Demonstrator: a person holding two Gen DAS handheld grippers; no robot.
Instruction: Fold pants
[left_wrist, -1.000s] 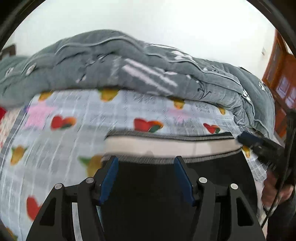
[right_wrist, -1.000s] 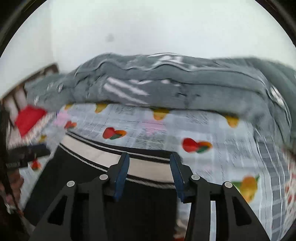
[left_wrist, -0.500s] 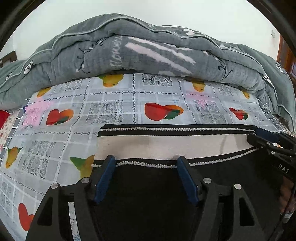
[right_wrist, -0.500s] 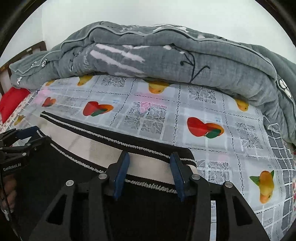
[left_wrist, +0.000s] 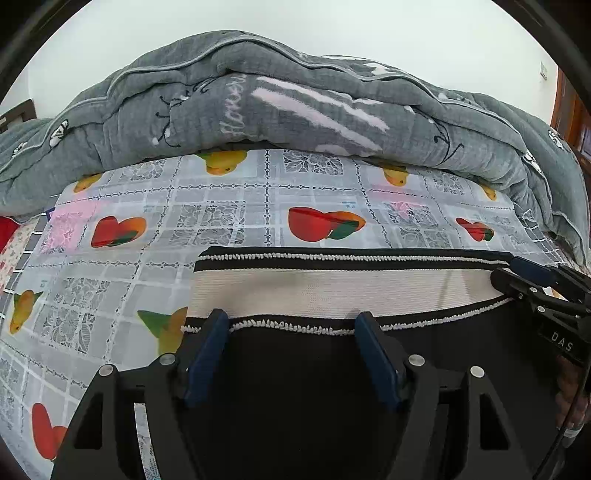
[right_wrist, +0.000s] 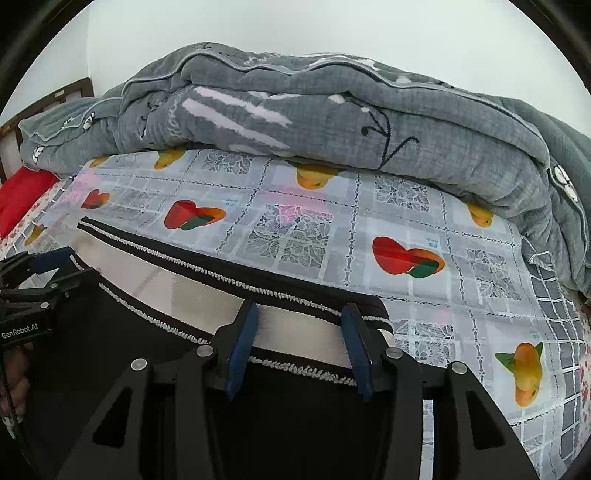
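Black pants (left_wrist: 295, 398) lie flat on the bed sheet (left_wrist: 229, 206), waistband (left_wrist: 332, 288) at the far end, straight ahead of both tools. Waistband long axis runs left-right across both wrist views; the rest of the garment runs back toward the person, under the grippers.

Left gripper (left_wrist: 291, 325) sits over the waistband's left end, fingers spread wide, tips right at the lower stitched edge. Right gripper (right_wrist: 299, 314) sits over the right end near the corner, fingers also spread apart, tips overlapping the white band. Neither is pinching cloth that I can see; whether the tips press on the fabric or hover just above it is hard to tell from this angle. Each arm is nearer its own waistband corner, so a two-handed grab at the band looks like the coming move.

Materials: waistband is ribbed elastic, a white centre strip between black borders with white looped stitching along both edges. Pant body is matte black knit, smooth, few wrinkles. The sheet is thin printed cotton, grey-white grid with lace squares, hearts and pears. Behind it a thick grey quilted comforter (right_wrist: 332, 110) is heaped well beyond the waistband. Red pillow (right_wrist: 22, 195) at far left in the right wrist view.
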